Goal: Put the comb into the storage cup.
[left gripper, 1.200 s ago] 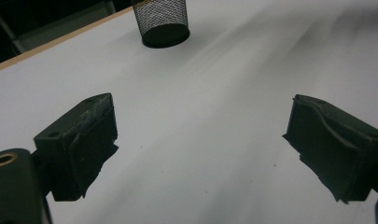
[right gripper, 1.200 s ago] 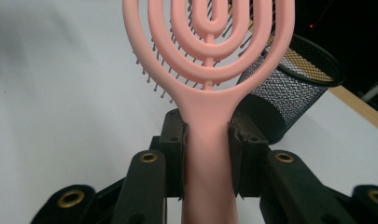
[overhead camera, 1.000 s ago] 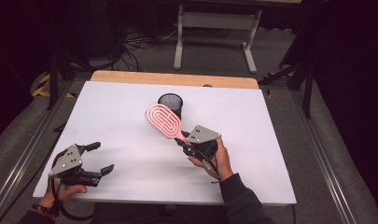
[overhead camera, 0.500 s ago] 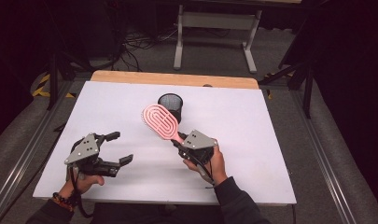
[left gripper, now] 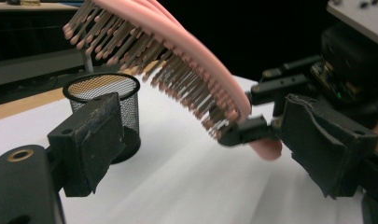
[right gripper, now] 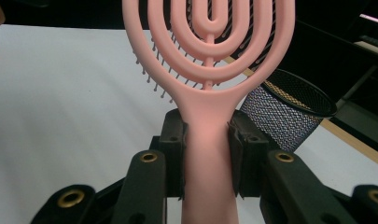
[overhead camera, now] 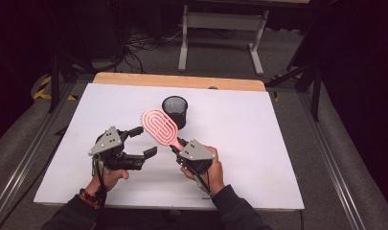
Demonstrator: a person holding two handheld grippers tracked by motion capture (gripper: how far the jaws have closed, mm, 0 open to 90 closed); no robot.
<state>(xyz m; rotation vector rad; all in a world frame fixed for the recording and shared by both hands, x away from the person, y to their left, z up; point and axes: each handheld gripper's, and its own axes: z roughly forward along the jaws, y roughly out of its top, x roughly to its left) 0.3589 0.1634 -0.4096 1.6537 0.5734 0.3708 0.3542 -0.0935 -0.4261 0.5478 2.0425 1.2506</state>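
A pink vented hairbrush [overhead camera: 159, 126] is held tilted above the white table, its head up and to the left. My right gripper [overhead camera: 176, 147] is shut on its handle [right gripper: 208, 154], which sits pinched between the two pads. My left gripper [overhead camera: 144, 142] stands open just left of the brush. In the left gripper view the bristles [left gripper: 177, 65] hang over the gap between its fingers [left gripper: 91, 140], apart from them. A black mesh cup [overhead camera: 175, 111] stands upright right behind the brush head, also seen as the cup [right gripper: 289, 107] and the cup [left gripper: 107, 100].
The white board [overhead camera: 258, 143] covers the table, with a wooden strip [overhead camera: 182, 81] along its far edge. Beyond the table stand a grey metal stand [overhead camera: 220, 28] and cables on the floor. Dark tripod legs [overhead camera: 306, 72] rise at the far right.
My left gripper has moved right and away from the near edge, up to the brush, still open. The right gripper with the brush has shifted slightly left.
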